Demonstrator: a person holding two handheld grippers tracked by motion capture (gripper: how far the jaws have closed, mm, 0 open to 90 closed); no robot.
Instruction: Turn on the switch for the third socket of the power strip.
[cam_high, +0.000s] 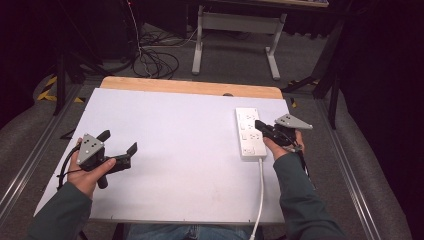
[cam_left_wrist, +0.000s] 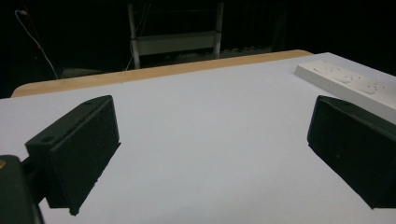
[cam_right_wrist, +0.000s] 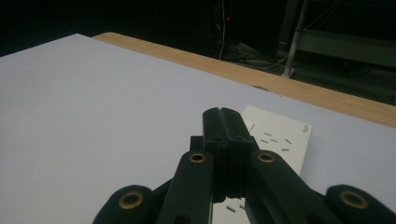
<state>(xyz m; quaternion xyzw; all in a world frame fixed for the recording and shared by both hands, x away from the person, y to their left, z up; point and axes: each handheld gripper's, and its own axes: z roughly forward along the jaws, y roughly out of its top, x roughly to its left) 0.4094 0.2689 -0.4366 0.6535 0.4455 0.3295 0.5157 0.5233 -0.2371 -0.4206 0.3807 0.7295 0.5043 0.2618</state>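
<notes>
Where the high view takes in the whole desk (cam_high: 165, 130), entries run from its left edge to its right.

Left gripper (cam_high: 119, 149): held in the person's left hand (cam_high: 87, 172) near the left front of the white desk surface, grey three-cornered plate on top, jaws released and standing wide apart with nothing between them. The left gripper view confirms this: two black jaws at either side of the frame, bare white surface between them, and the power strip (cam_left_wrist: 348, 81) far off at upper right, well apart from them.

Power strip (cam_high: 248, 132): white, long, lying flat near the right side of the desk, its long axis running away from the person. The high view alone shows its white cable (cam_high: 260, 192) leaving the near end and running off the front edge.

Right gripper (cam_high: 260, 125): held in the right hand (cam_high: 280, 147), jaws clenched together, empty, tips over the power strip. The right gripper view adds the socket slots (cam_right_wrist: 275, 139) just beyond the closed jaws; whether the tips touch the strip cannot be told.
</notes>
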